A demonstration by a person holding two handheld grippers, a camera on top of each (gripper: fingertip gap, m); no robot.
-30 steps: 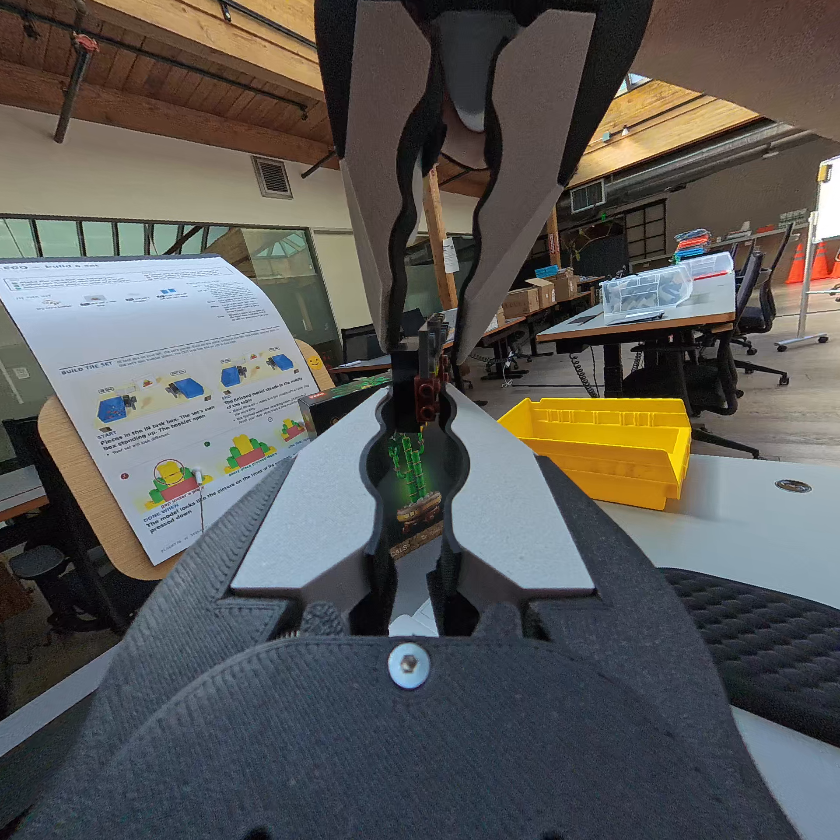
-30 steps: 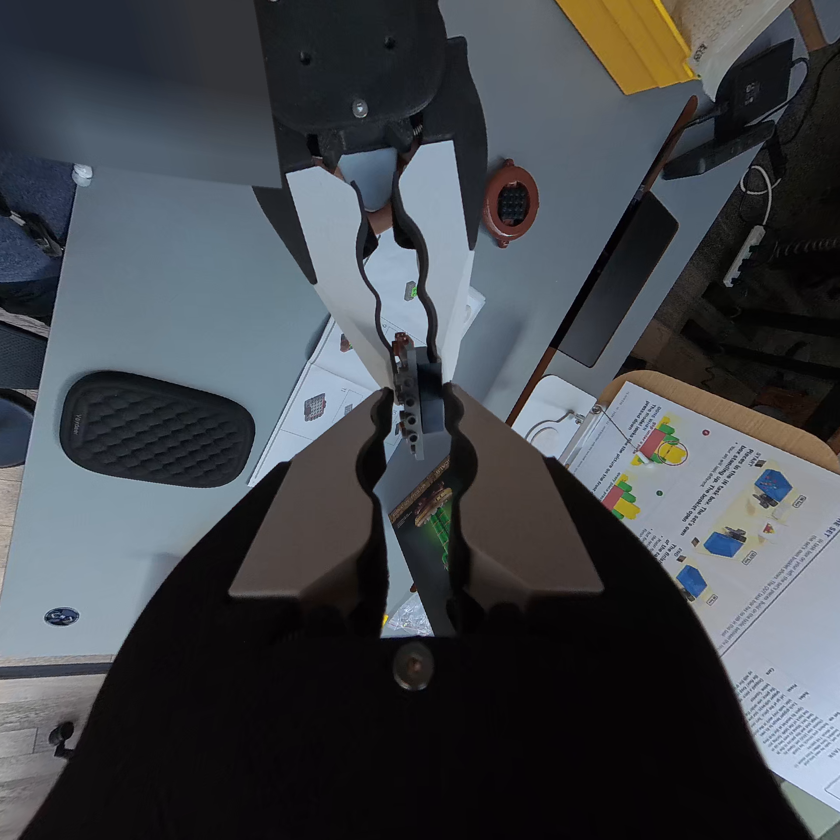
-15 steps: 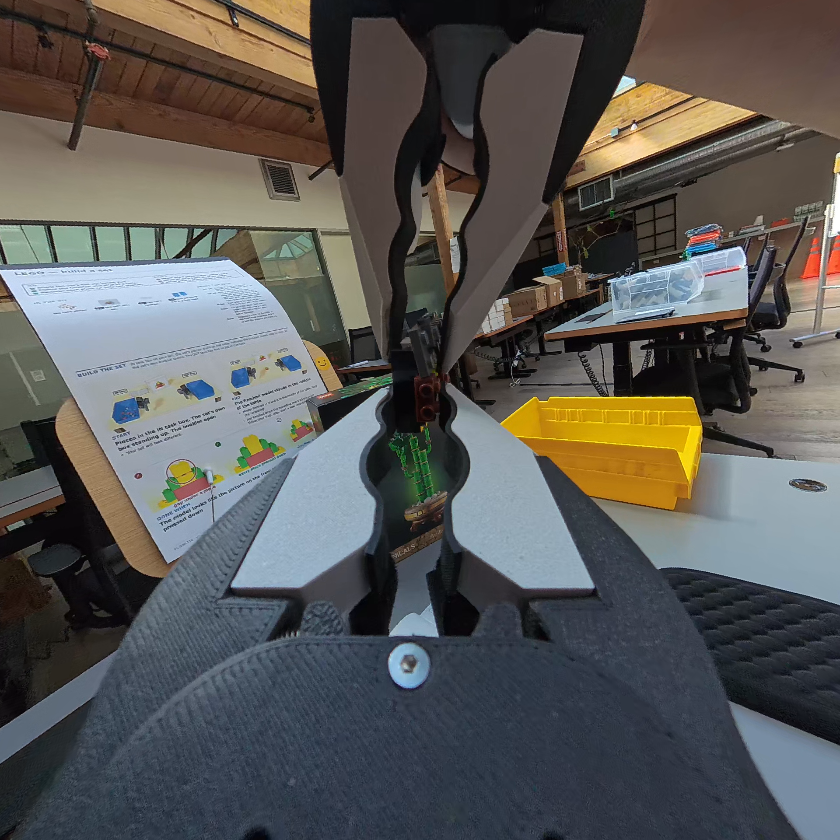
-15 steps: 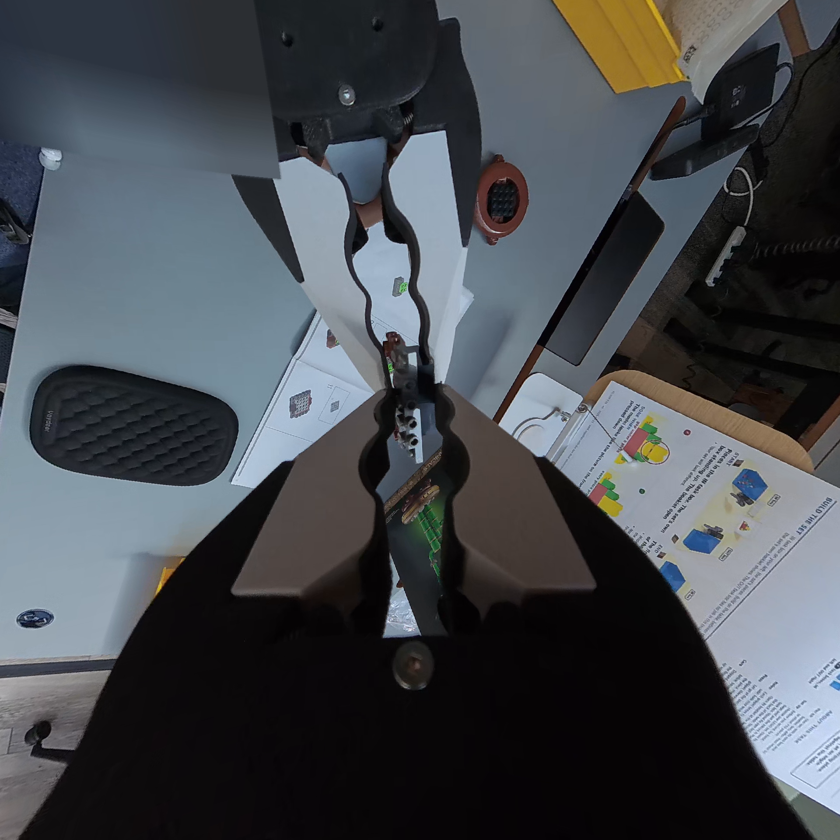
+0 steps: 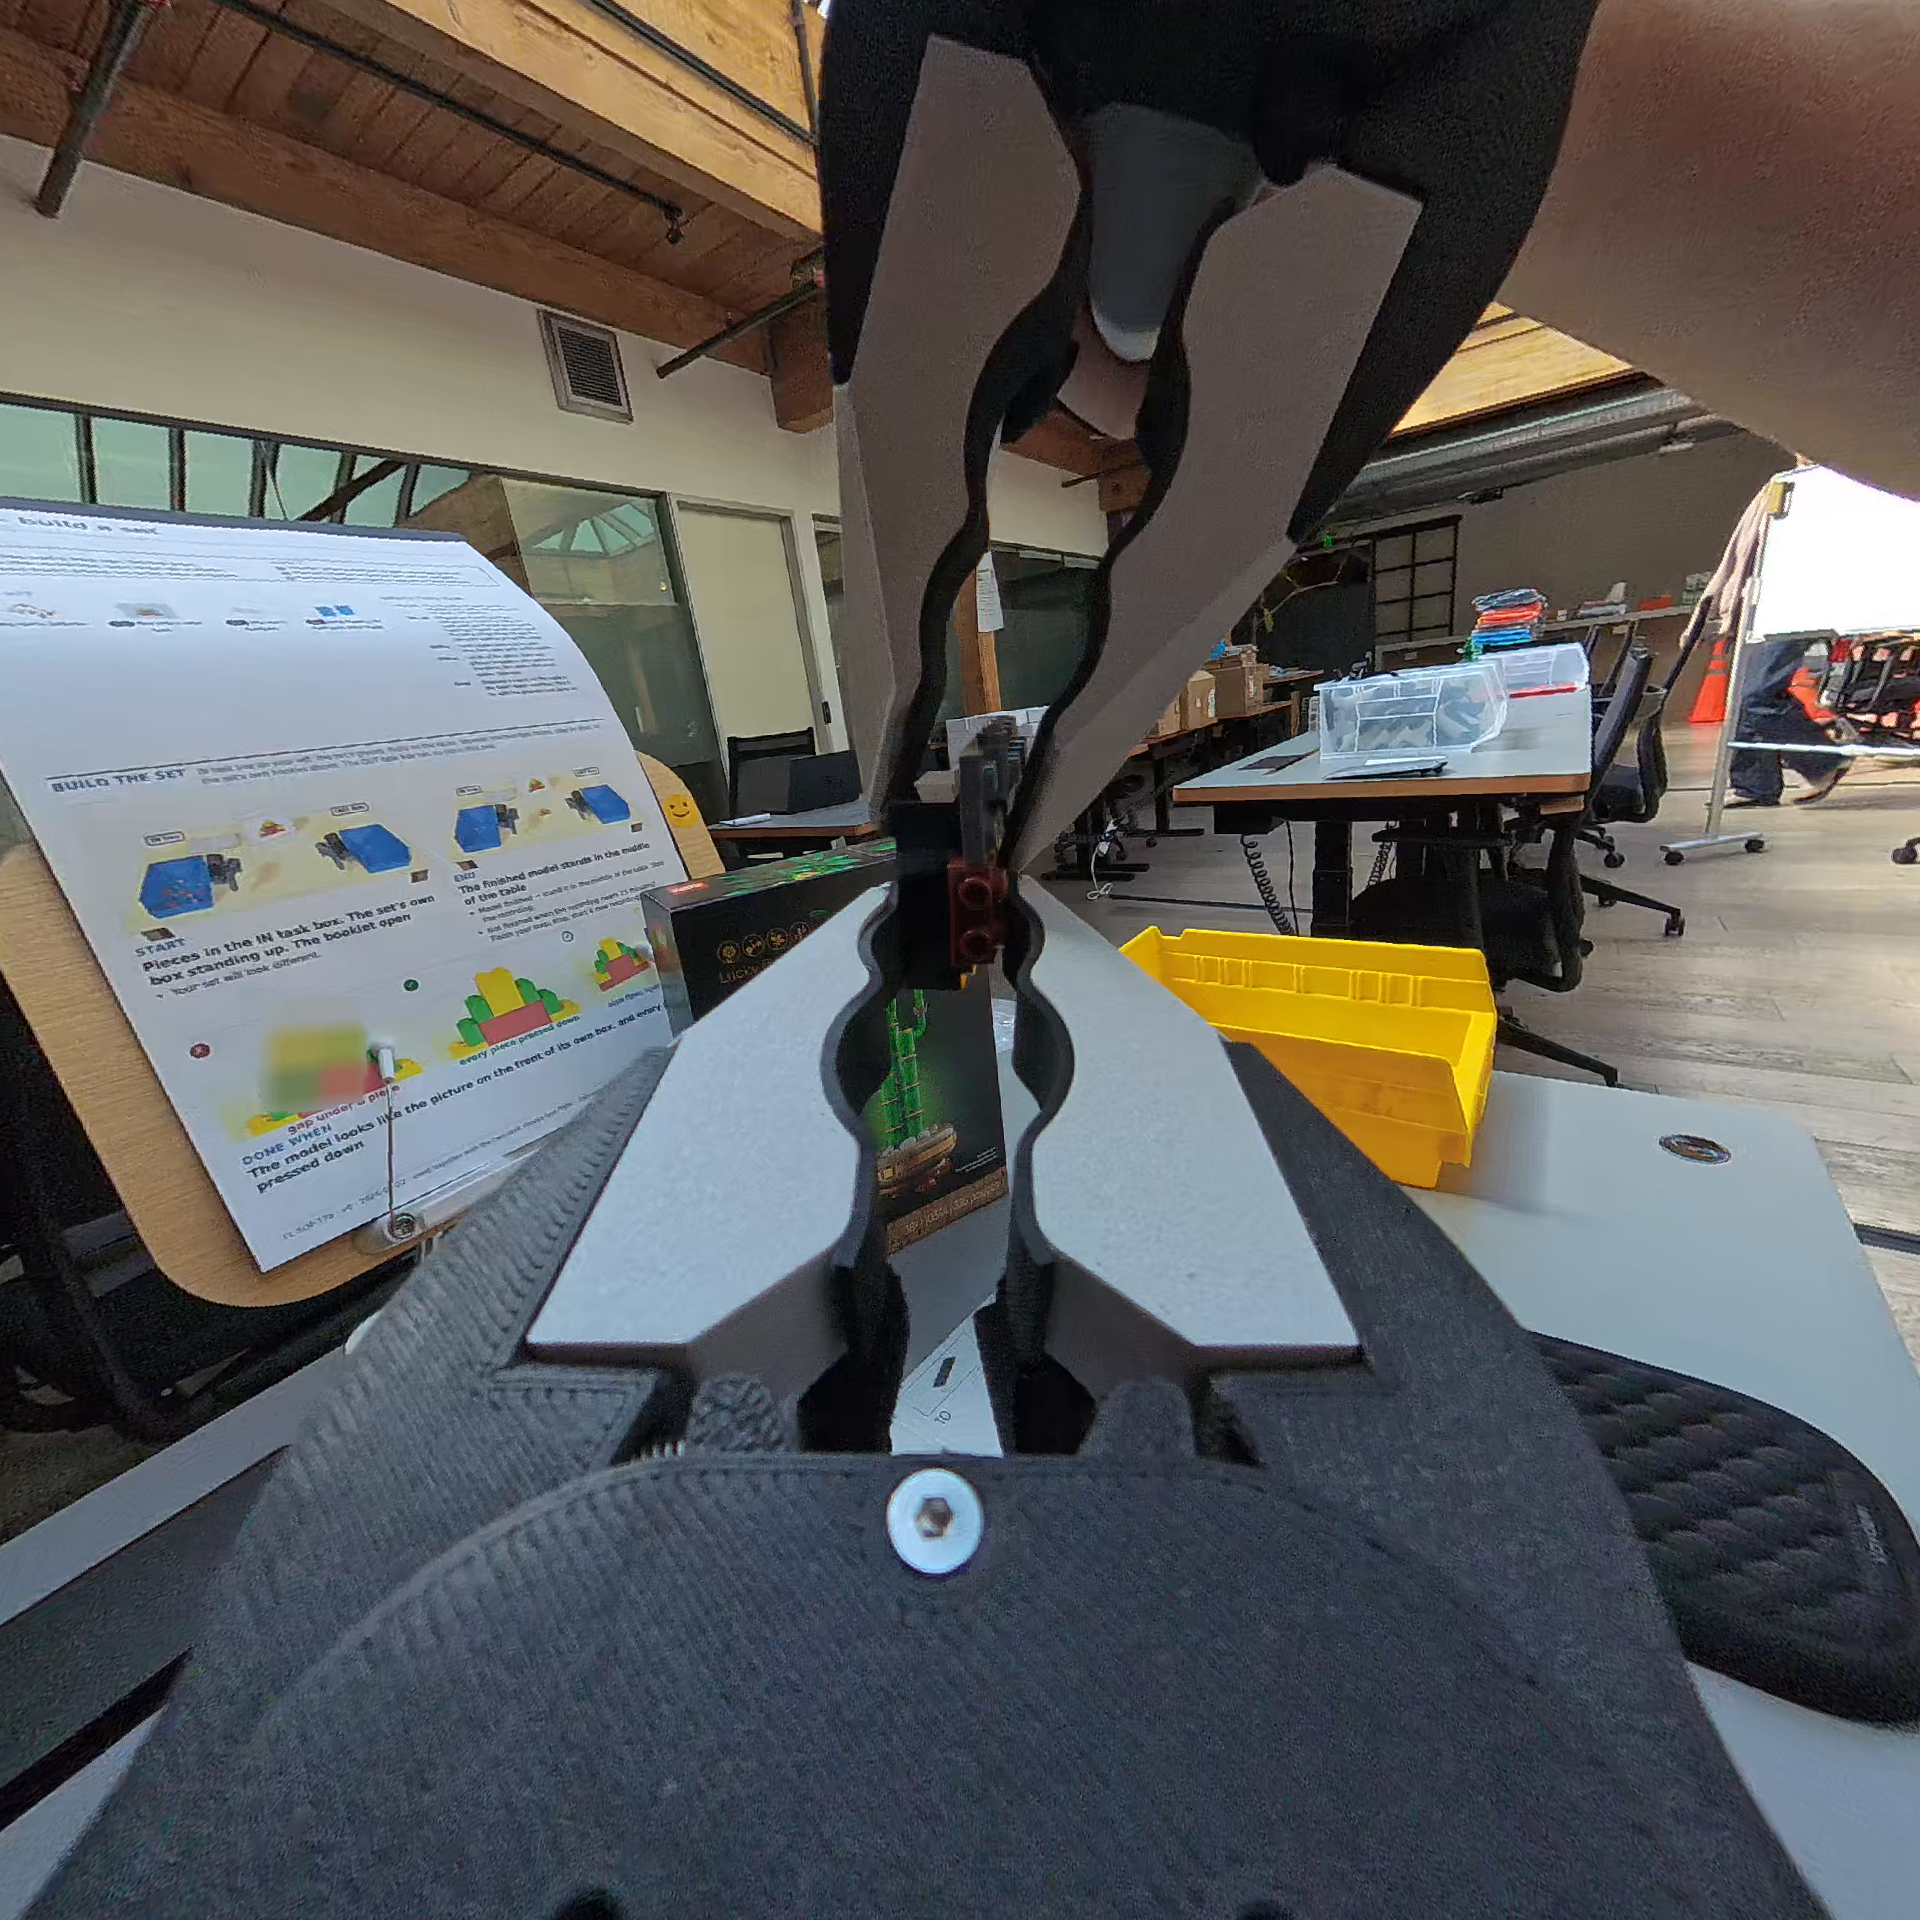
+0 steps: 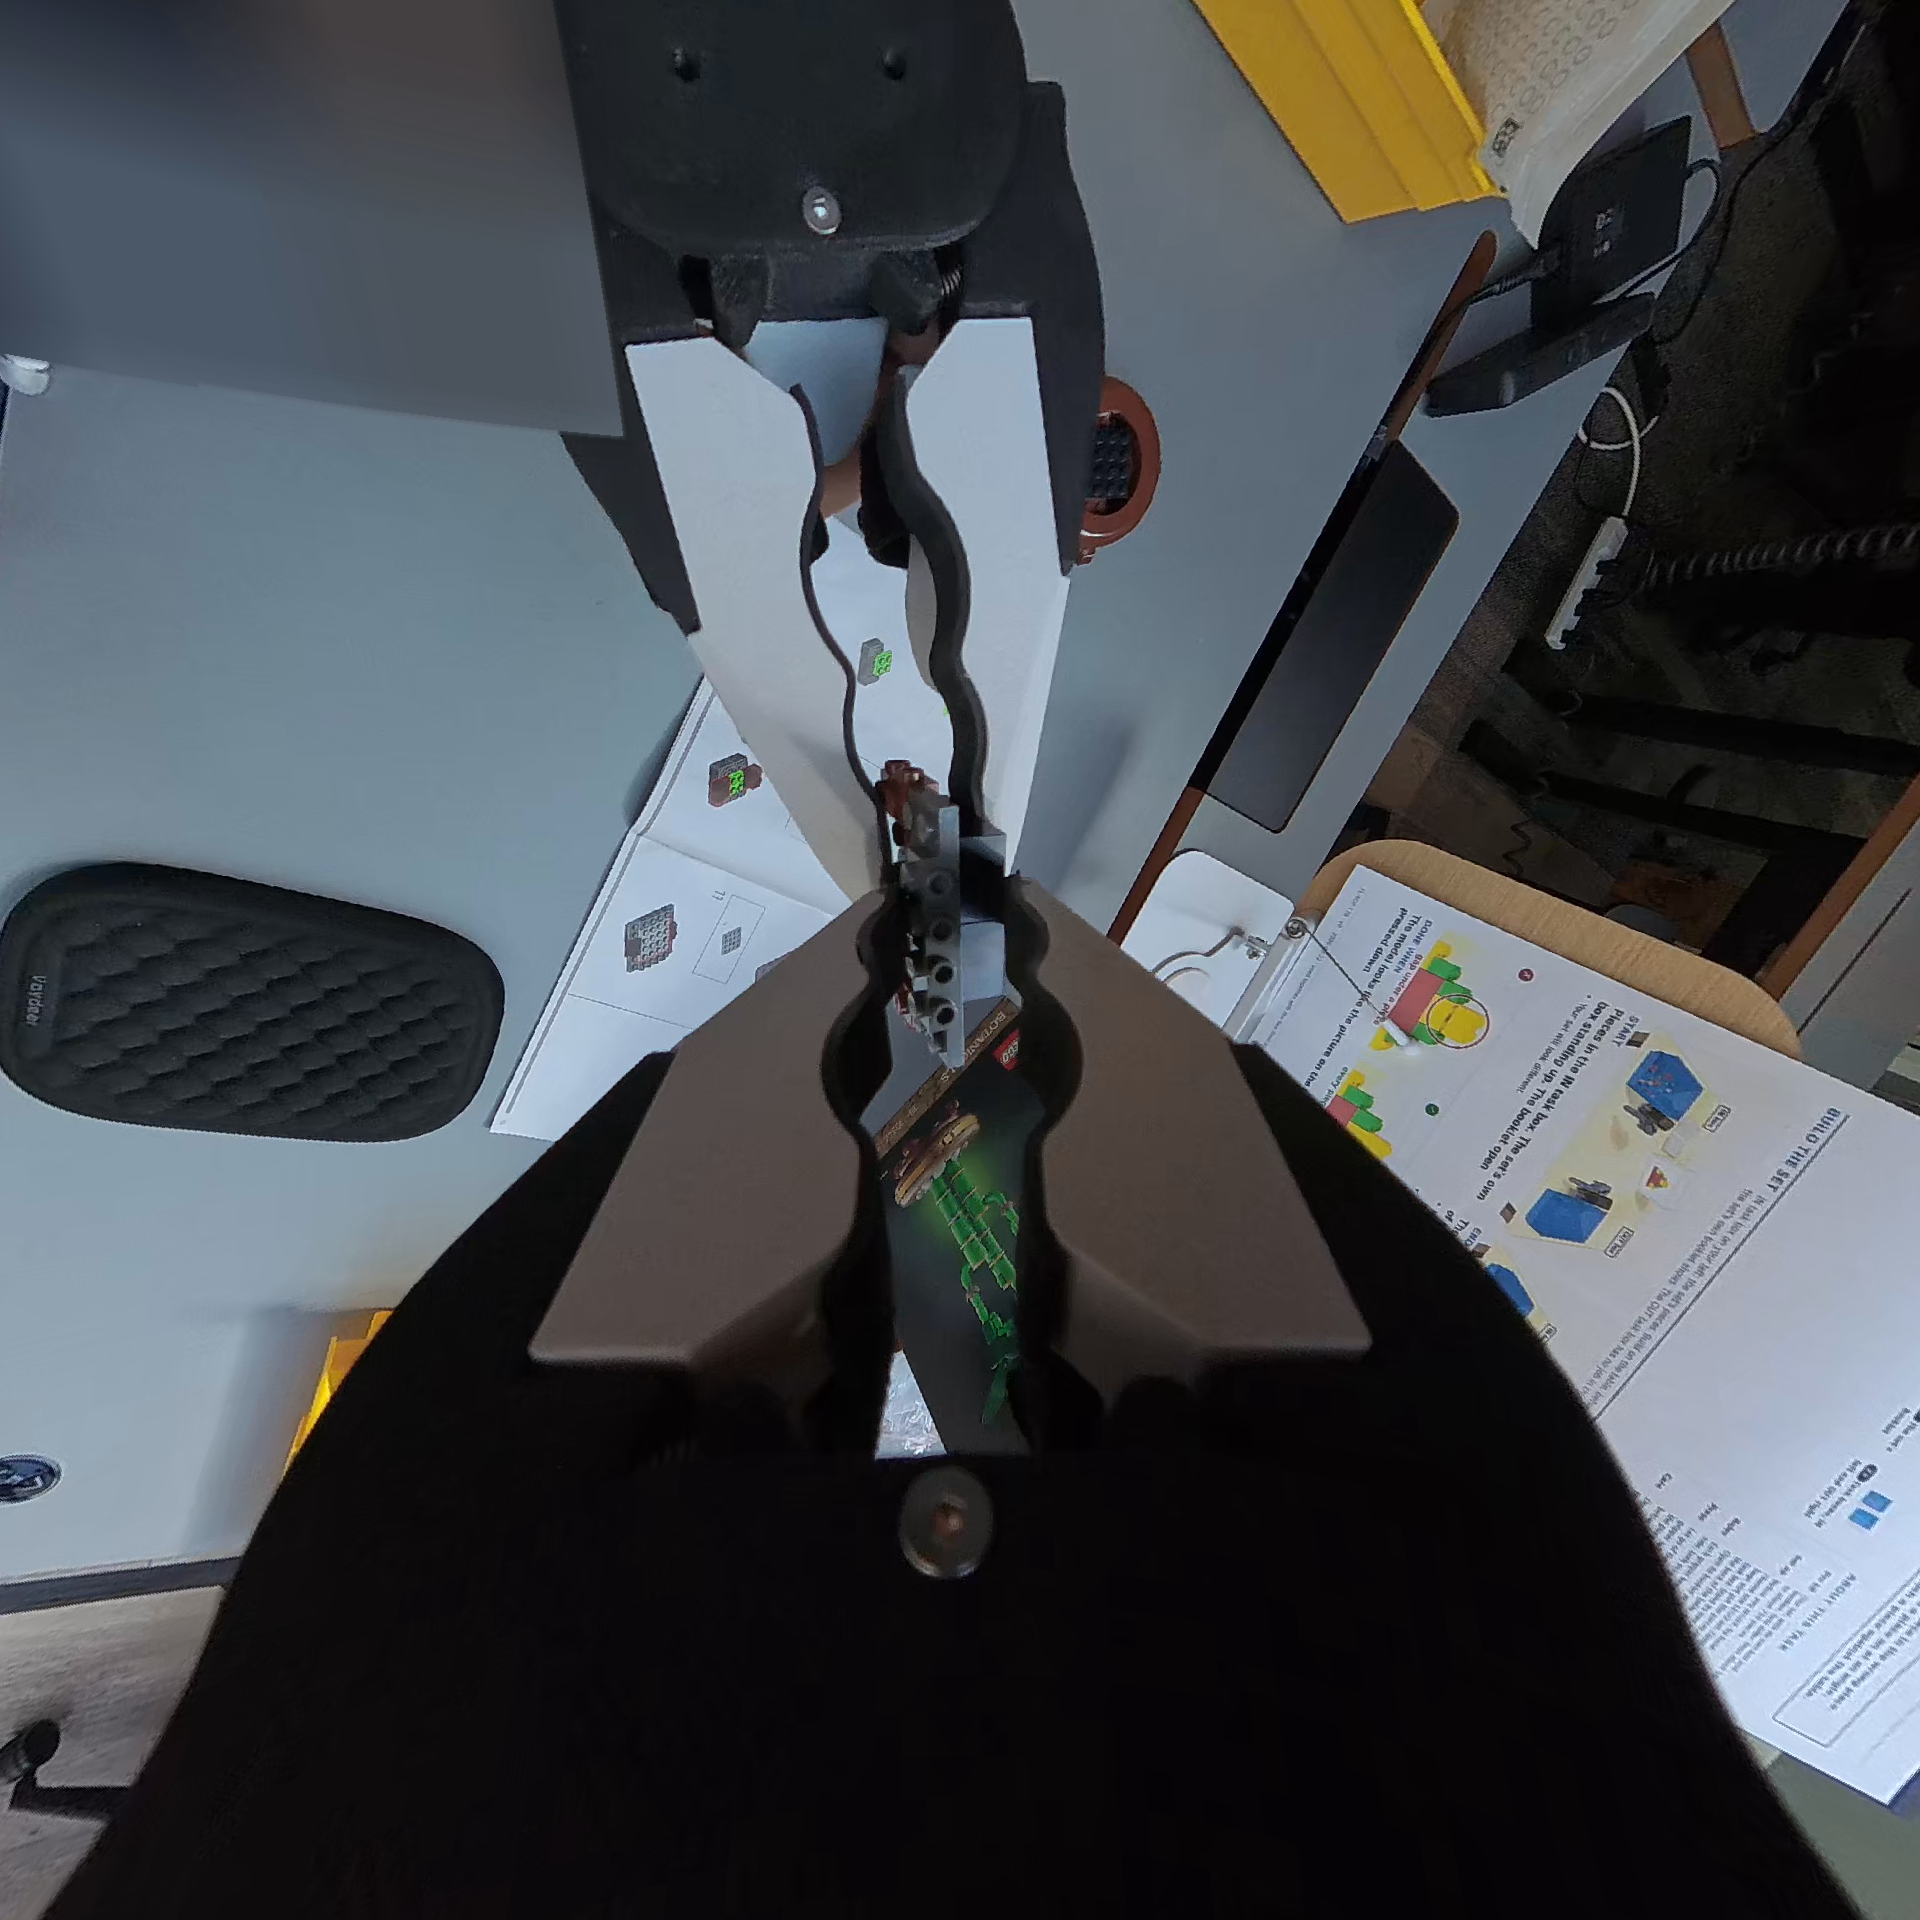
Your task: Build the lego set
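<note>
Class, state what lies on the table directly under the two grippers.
An open instruction booklet lies flat beneath them, with the standing set box beyond. The left gripper covers the booklet's middle.

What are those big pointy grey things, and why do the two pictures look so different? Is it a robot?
Not a robot: a person holds two grabbing tools, one in each hand. Each tool has two grey fingers and a camera looking along them, so each picture shows its own tool at the bottom and the other tool coming in from the top. The left gripper and the right gripper meet tip to tip, both pinching a small lego assembly of grey and dark red pieces in mid-air. Below on the grey table lie an open instruction booklet, the black lego box, a yellow bin and a black wrist pad. A printed sheet stands on a board.
</note>
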